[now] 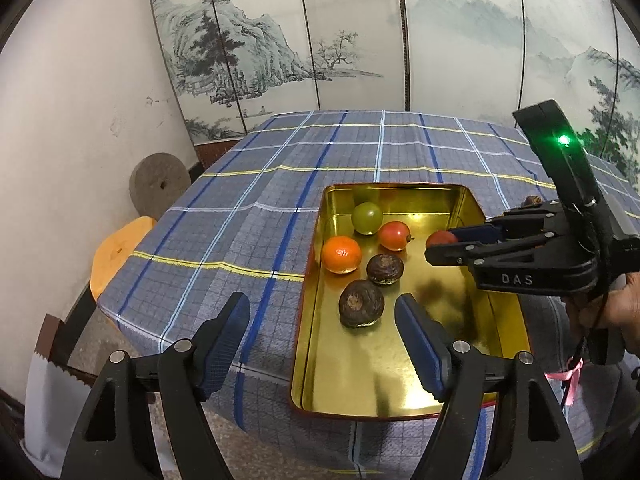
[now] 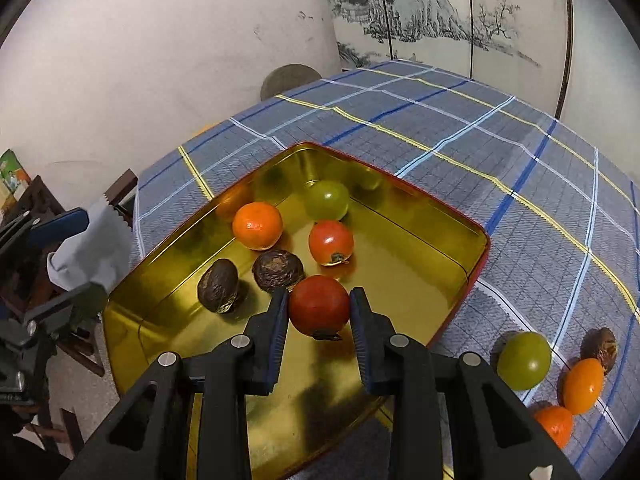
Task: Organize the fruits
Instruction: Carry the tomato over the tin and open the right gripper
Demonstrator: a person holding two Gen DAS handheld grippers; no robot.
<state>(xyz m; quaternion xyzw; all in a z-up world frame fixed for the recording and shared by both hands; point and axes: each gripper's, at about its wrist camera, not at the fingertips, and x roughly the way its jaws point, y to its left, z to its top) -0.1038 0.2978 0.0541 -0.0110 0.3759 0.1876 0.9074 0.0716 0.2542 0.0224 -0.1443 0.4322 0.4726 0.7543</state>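
A gold tin tray (image 1: 400, 187) holds a green fruit (image 1: 367, 218), a red tomato (image 1: 395, 235), a mandarin (image 1: 341, 254) and two wrinkled brown fruits (image 1: 385, 269) (image 1: 361, 308). My right gripper (image 2: 320, 296) is shut on a second red tomato (image 2: 319, 306), which hangs just above the tray floor (image 2: 400, 280) near the nearer brown fruit (image 2: 278, 270). In the left wrist view the right gripper (image 1: 444, 242) reaches in from the right. My left gripper (image 1: 322, 300) is open over the tray's near left rim and holds nothing.
On the plaid cloth (image 2: 520, 152) right of the tray lie a green fruit (image 2: 524, 360), an oval orange fruit (image 2: 583, 386), a mandarin (image 2: 554, 424) and a brown fruit (image 2: 600, 346). The table's left edge drops to an orange stool (image 1: 116, 252). A painted screen (image 1: 360, 40) stands behind.
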